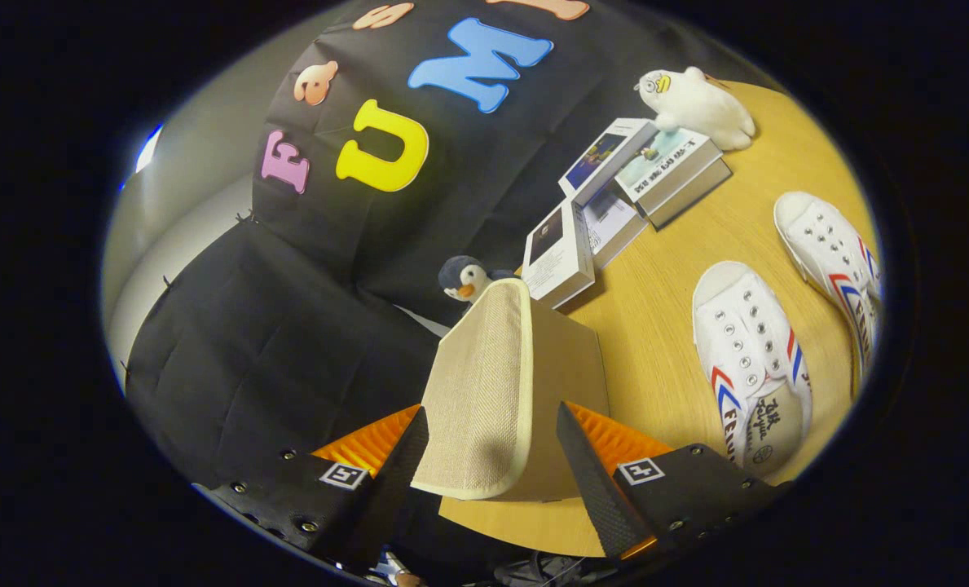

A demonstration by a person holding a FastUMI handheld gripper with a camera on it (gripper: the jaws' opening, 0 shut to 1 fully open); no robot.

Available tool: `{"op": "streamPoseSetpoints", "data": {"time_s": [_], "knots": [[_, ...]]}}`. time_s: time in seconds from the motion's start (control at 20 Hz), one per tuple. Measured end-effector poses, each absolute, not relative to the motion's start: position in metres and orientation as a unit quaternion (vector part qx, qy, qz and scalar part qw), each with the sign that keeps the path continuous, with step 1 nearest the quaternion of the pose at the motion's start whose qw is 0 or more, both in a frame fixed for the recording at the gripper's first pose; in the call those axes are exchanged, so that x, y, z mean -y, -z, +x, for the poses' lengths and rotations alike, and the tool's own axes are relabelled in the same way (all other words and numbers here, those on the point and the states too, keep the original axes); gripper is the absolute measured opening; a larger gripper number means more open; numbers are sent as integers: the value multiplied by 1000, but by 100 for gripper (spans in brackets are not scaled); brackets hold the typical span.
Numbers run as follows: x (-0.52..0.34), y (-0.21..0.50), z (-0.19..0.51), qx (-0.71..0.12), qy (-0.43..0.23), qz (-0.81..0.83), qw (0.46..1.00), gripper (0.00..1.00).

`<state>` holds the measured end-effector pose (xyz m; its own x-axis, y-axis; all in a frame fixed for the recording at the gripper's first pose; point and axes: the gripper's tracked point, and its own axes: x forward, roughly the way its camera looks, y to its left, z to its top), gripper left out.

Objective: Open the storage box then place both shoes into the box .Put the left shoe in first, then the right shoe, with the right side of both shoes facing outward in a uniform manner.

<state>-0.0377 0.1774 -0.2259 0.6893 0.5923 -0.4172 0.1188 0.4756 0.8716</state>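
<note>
My gripper (492, 432) is shut on the beige woven lid of the storage box (484, 383). The lid is raised and tilted, with one finger against its woven face and the other against its plain tan side. The box body itself is hidden behind the lid. Two white canvas shoes with red and blue stripes lie on the wooden table (655, 293) to the right of the fingers. The nearer shoe (749, 359) is just beyond the right finger and the other shoe (834, 253) is farther right. Both have their toes pointing away from me.
Several white boxes and books (614, 196) are stacked at the back of the table. A white plush toy (696, 102) sits behind them. A small penguin plush (466, 281) peeks over the lid's top edge. Black cloth walls the left side.
</note>
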Motion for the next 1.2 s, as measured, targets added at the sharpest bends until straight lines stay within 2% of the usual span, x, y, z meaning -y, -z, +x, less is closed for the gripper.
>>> {"op": "streamPoseSetpoints", "data": {"time_s": [0.3, 0.35, 0.5, 0.55, 0.6, 0.7, 0.75, 1.2], "knots": [[-193, 234, -42, -389, -158, 536, 733, 92], [-197, 235, -44, -396, -163, 538, 726, 84], [-199, 240, -50, -415, -161, 529, 722, 81], [-202, 238, -46, -414, -166, 536, 717, 43], [-206, 233, -51, -422, -181, 538, 707, 37], [-192, 225, -47, -409, -173, 534, 719, 37], [-195, 224, -44, -405, -174, 536, 720, 7], [-207, 151, -31, -381, -235, 513, 733, 7]]}}
